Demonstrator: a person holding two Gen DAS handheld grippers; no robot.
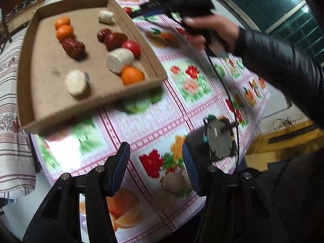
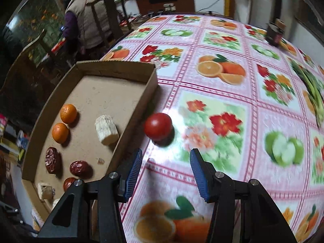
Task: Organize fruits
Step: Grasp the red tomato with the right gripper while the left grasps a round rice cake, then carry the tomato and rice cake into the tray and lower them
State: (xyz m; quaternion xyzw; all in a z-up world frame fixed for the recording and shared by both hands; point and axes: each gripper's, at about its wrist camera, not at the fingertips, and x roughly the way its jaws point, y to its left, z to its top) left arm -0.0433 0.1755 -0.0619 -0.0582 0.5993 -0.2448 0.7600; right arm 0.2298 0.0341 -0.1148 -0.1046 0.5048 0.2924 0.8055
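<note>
A shallow cardboard tray [image 1: 26, 64] sits on the fruit-print tablecloth and holds oranges [image 1: 132, 75], red dates [image 1: 73, 47], pale cut chunks [image 1: 120, 59] and a red tomato [image 1: 131, 46]. My left gripper [image 1: 156, 160] is open and empty over the cloth, near of the tray. In the right wrist view the tray [image 2: 139, 99] lies at the left, and a loose red tomato [image 2: 158, 126] rests on the cloth just outside its right wall. My right gripper [image 2: 166, 170] is open and empty, just short of that tomato. The right hand and its gripper body [image 1: 190, 6] show in the left view.
A small dark device with a cable [image 1: 219, 139] lies near the table's right edge. A dark jar [image 2: 274, 34] stands at the far right of the table, with green leeks [image 2: 309, 89] beside it. Wooden chairs [image 2: 105, 16] and a seated person [image 2: 81, 18] are beyond the far left edge.
</note>
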